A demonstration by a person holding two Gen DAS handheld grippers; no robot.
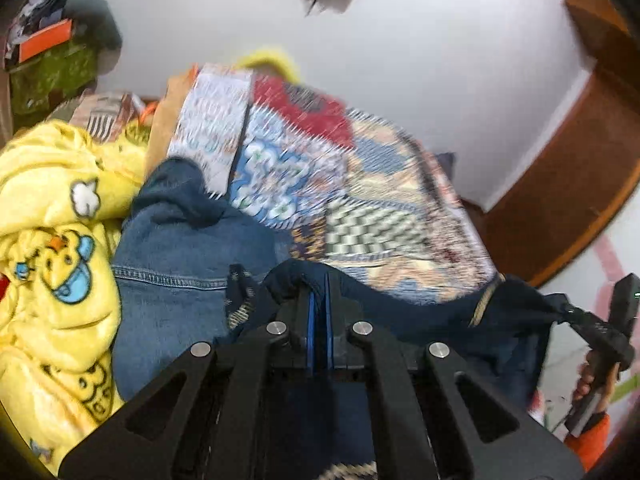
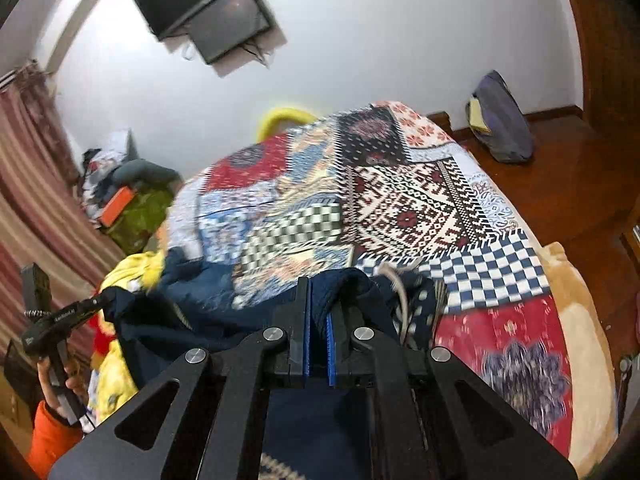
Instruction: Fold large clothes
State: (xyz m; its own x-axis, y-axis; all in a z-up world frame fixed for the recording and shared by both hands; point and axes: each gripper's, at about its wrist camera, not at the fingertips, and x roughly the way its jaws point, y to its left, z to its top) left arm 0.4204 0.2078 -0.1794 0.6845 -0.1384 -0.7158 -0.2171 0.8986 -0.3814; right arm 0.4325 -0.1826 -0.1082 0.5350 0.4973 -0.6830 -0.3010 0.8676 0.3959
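We've got the left gripper (image 1: 319, 300) and right gripper (image 2: 319, 300) both clenched on the navy garment (image 1: 420, 312), so we'd keep its edge taut and level above the bed (image 2: 460, 208).

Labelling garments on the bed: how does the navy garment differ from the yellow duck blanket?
1. The navy garment is plain dark blue; the yellow duck blanket is bright yellow with cartoon prints.
2. The navy garment is pinched in the left tool and the right tool; the blanket is not gripped by either.
3. The navy garment is stretched between the tools; the blanket lies bunched.
Shared: both are soft textiles at the patchwork bedspread.
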